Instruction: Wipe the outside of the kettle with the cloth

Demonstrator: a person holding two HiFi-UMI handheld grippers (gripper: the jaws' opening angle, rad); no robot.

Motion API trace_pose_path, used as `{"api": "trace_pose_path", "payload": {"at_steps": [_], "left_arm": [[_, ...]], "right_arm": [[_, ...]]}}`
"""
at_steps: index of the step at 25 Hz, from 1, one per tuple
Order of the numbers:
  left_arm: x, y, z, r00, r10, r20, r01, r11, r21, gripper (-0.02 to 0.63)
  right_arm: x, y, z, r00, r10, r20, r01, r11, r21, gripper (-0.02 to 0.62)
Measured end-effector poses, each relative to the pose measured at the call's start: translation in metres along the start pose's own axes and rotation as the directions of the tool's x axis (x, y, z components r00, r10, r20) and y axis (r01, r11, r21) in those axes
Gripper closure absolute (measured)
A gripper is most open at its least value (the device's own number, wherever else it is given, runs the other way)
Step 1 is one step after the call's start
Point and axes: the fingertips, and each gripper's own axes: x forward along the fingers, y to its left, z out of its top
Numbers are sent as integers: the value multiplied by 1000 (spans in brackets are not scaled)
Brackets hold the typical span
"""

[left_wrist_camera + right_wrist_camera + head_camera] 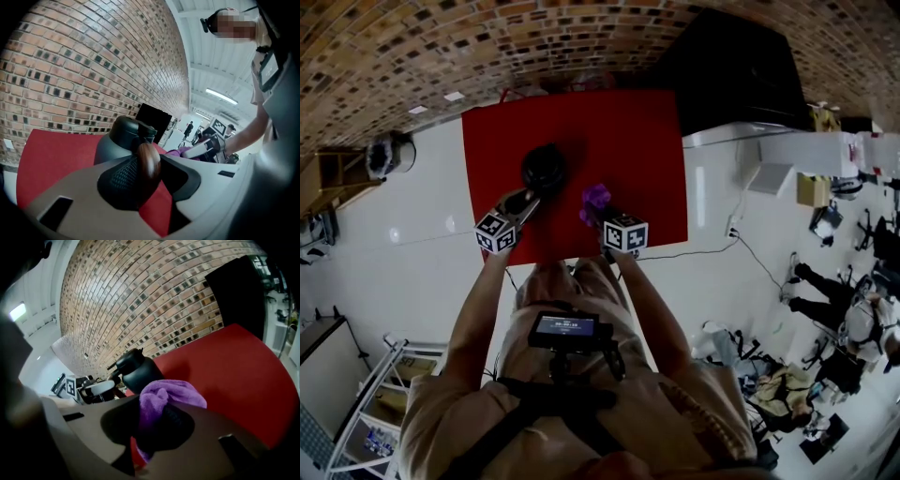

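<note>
Closest in, the left gripper (143, 180) has its jaws drawn narrow on the brown wooden handle (149, 159) of the kettle (117, 140), with the pads pressing it from both sides. I see the kettle, dark and lidded, standing upright on the red surface (619, 131), left of its middle in the head view. I have the right gripper (157, 425) clamped on a bunched purple cloth (166, 394), held above the red just right of the kettle and apart from it. Behind the surface rises a brick wall (140, 296).
</note>
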Motion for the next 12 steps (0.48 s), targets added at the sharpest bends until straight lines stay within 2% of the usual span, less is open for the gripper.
{"api": "trace_pose_path", "payload": {"at_steps": [4, 8, 12], "left_arm": [[-8, -12, -28, 997, 9, -77, -9, 1000, 4, 479], [-21, -10, -36, 994, 62, -87, -63, 998, -13, 480], [-31, -9, -37, 988, 96, -121, -93, 995, 33, 482]], "right_arm": [[-1, 9, 10, 999, 38, 33, -37, 999, -19, 515], [0, 14, 20, 995, 85, 56, -82, 995, -62, 515], [7, 37, 31, 990, 138, 37, -133, 984, -116, 515]]}}
